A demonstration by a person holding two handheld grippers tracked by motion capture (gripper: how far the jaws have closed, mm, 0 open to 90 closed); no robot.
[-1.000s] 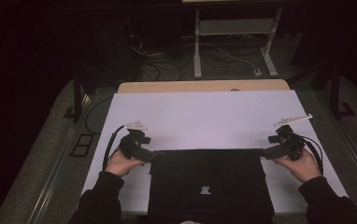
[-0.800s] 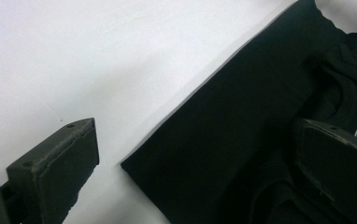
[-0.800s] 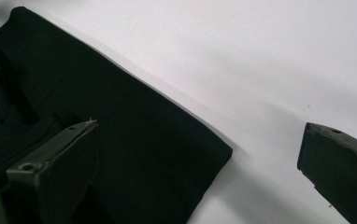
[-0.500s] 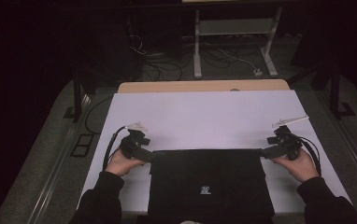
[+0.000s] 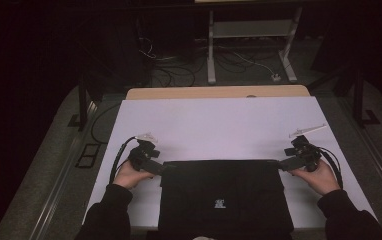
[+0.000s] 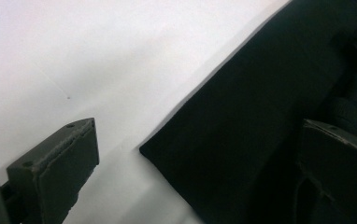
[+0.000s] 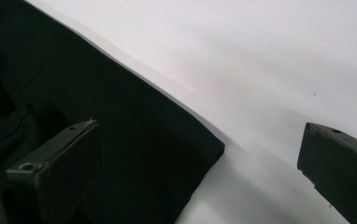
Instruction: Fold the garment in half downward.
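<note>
Both tools wide at cloth corners

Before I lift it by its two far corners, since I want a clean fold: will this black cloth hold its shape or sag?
The black cloth lies flat and thin on the white table, so it will probably sag between the left gripper and the right gripper. It looks light. A push would likely bunch it rather than slide it whole.

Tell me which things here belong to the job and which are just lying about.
Job:
black garment, flat on the white table cover
left gripper, open at its far left corner
right gripper, open at its far right corner

Lying about:
cables on the floor
metal stand behind the table
</note>
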